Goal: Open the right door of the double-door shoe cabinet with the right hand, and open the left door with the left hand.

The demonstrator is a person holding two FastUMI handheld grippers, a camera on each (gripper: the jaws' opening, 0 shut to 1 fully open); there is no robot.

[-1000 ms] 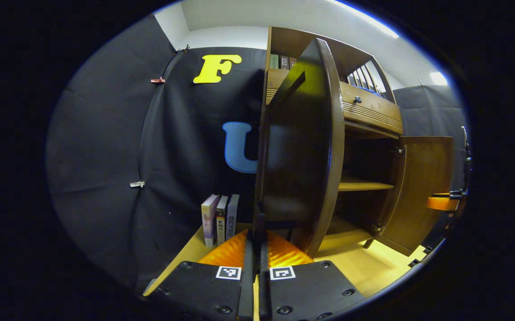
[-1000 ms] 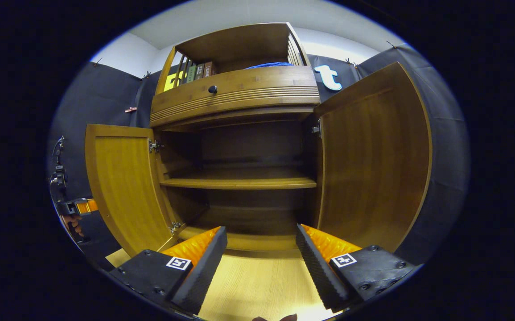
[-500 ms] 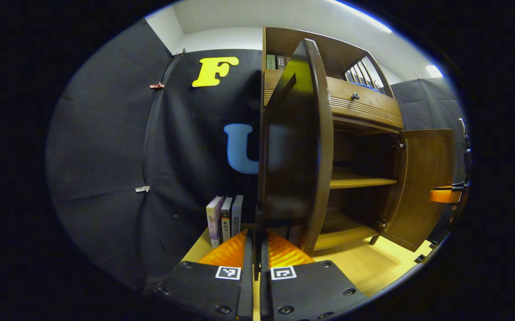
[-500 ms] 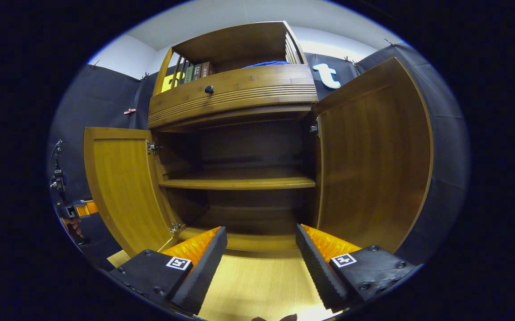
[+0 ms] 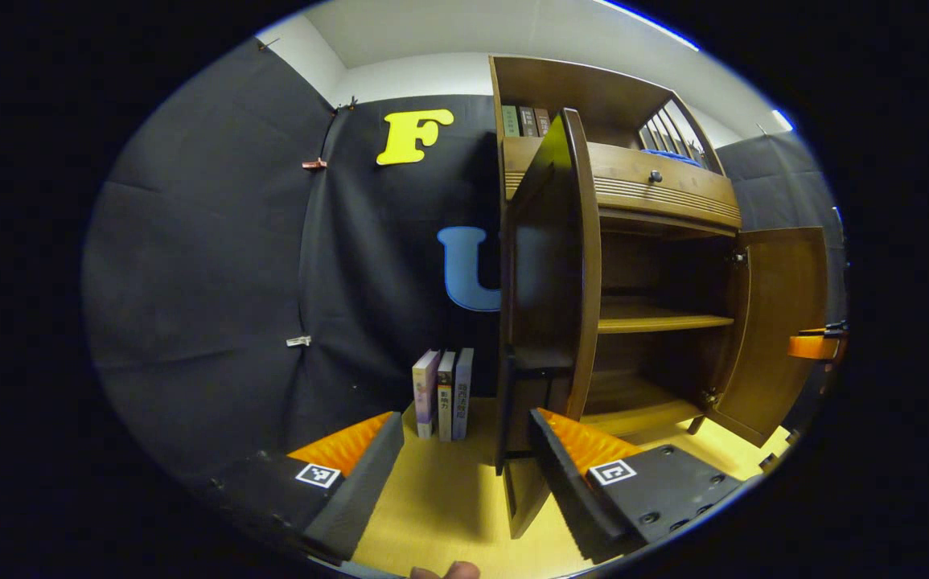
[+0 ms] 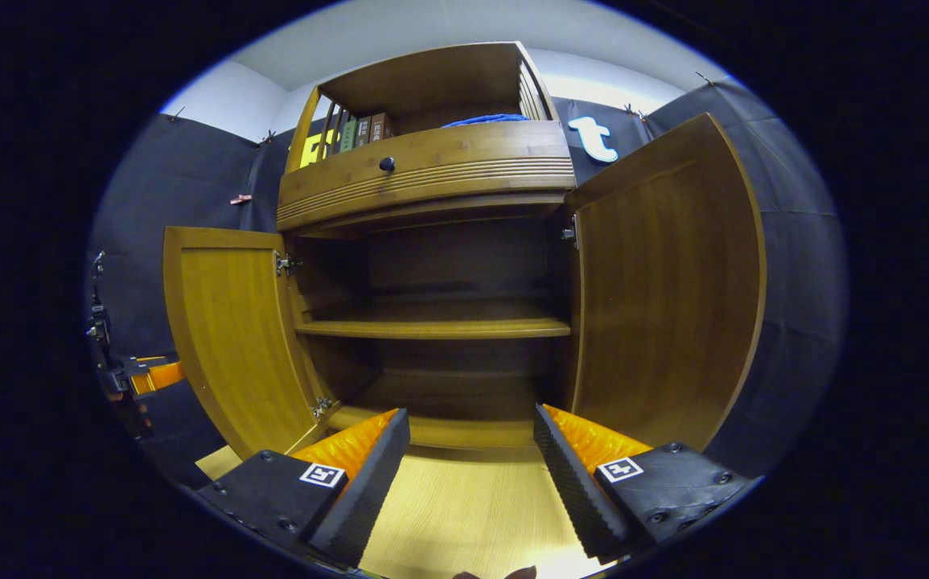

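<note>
Standing fully swung out, the left door [image 5: 548, 297] and right door [image 6: 665, 281] leave the cabinet [image 6: 432, 169] interior and its middle shelf [image 6: 432, 328] exposed. The left gripper [image 5: 464, 466] has its fingers spread, with the left door's edge just ahead of them and nothing pinched. The right gripper [image 6: 472, 470] faces the open cabinet from the front, fingers spread and holding nothing. Both opening steps look done; the step in hand is judged to be withdrawal. To do it well, each gripper should back straight away from its door with fingers kept apart, so no pad drags the door edge back toward closing. Three books [image 5: 441, 394] stand on the floor [image 5: 448, 498] left of the cabinet; the left gripper should avoid sweeping toward them.
</note>
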